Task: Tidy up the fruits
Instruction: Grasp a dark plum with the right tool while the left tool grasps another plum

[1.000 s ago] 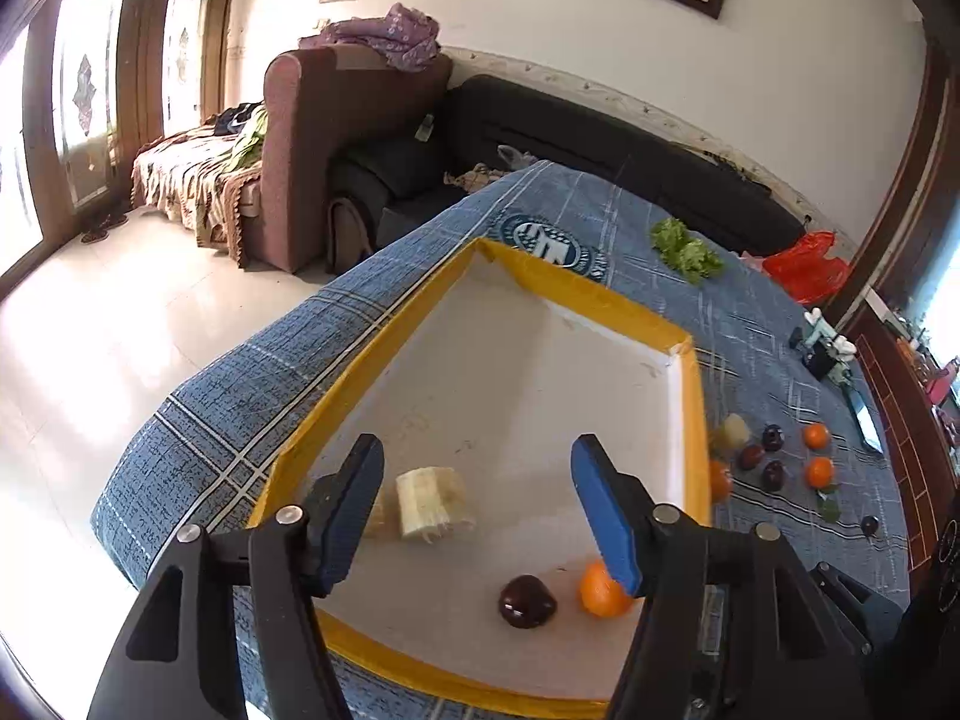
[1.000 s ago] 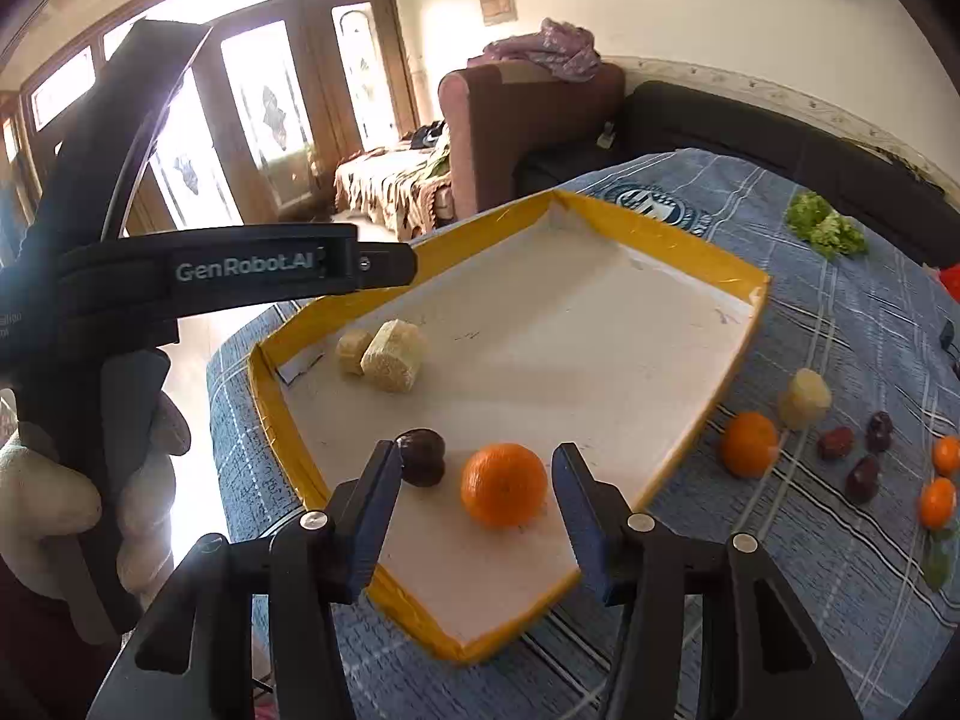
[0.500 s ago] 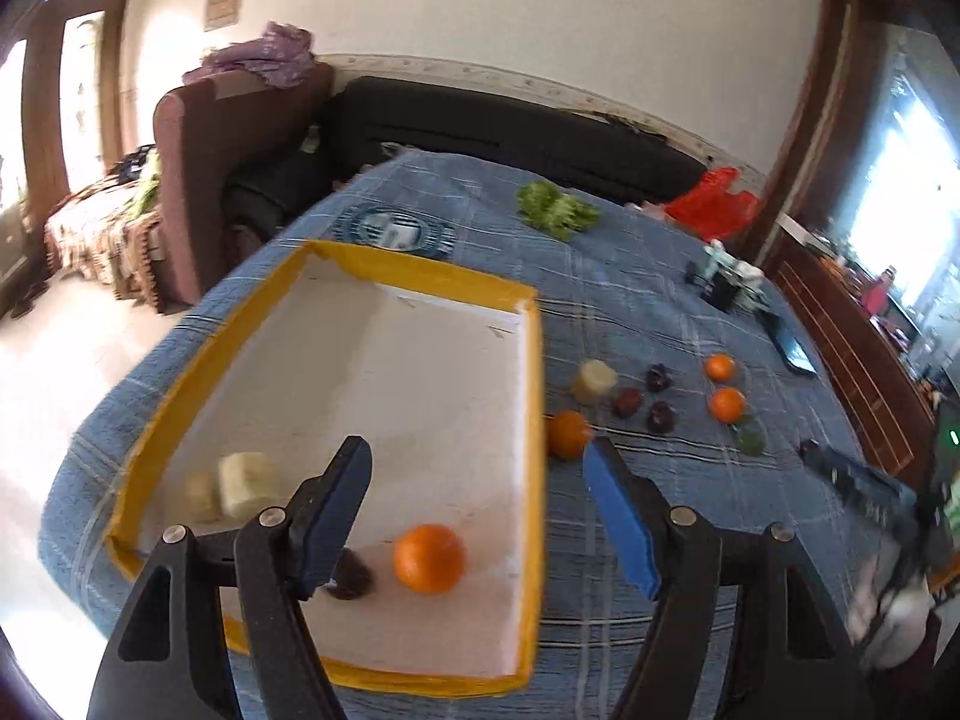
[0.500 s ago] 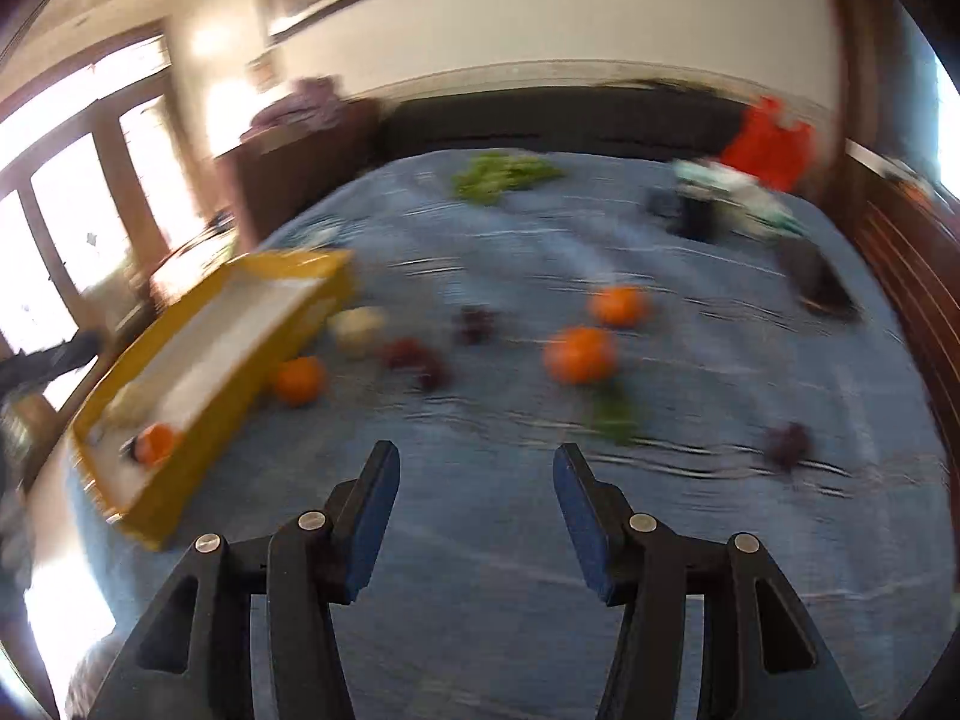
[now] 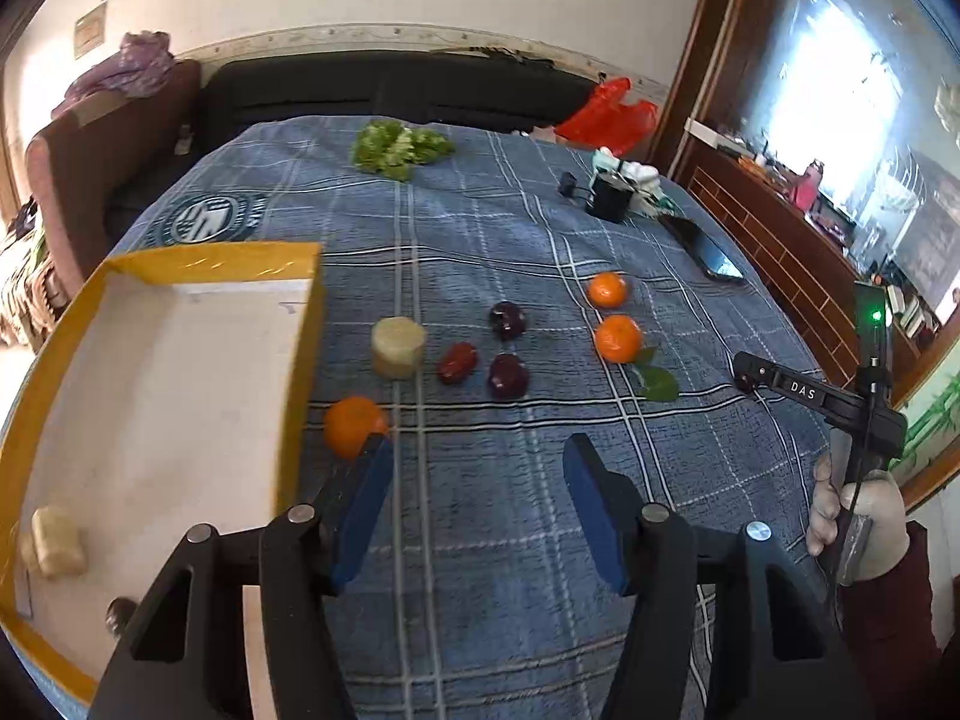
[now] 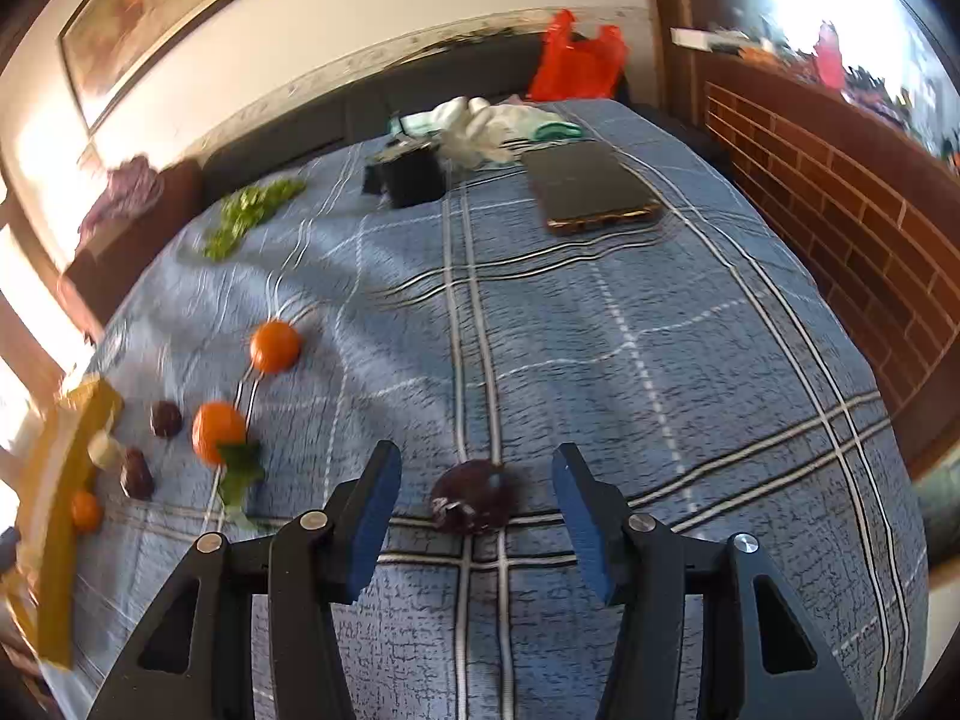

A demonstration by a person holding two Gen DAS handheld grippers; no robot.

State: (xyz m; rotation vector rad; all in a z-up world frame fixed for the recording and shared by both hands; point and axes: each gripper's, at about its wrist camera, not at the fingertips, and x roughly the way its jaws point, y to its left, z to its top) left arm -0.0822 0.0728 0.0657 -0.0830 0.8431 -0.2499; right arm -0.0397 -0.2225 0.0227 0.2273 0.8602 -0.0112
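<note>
A roundish dark plum (image 6: 474, 497), with no clear long axis, lies on the blue plaid desk (image 6: 660, 330) between the parted, just-narrowing jaws of the right hand-held gripper (image 6: 474, 510), untouched, while the left hand-held gripper (image 5: 477, 510), likewise parted and empty, hovers beside an orange (image 5: 354, 425) by the yellow tray (image 5: 300, 360).

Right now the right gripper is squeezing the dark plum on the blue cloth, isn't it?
Not squeezing. In the right wrist view the right gripper is open, with the dark plum lying loose on the blue cloth between its fingers, touched by neither, though the jaws have just been closing.
</note>
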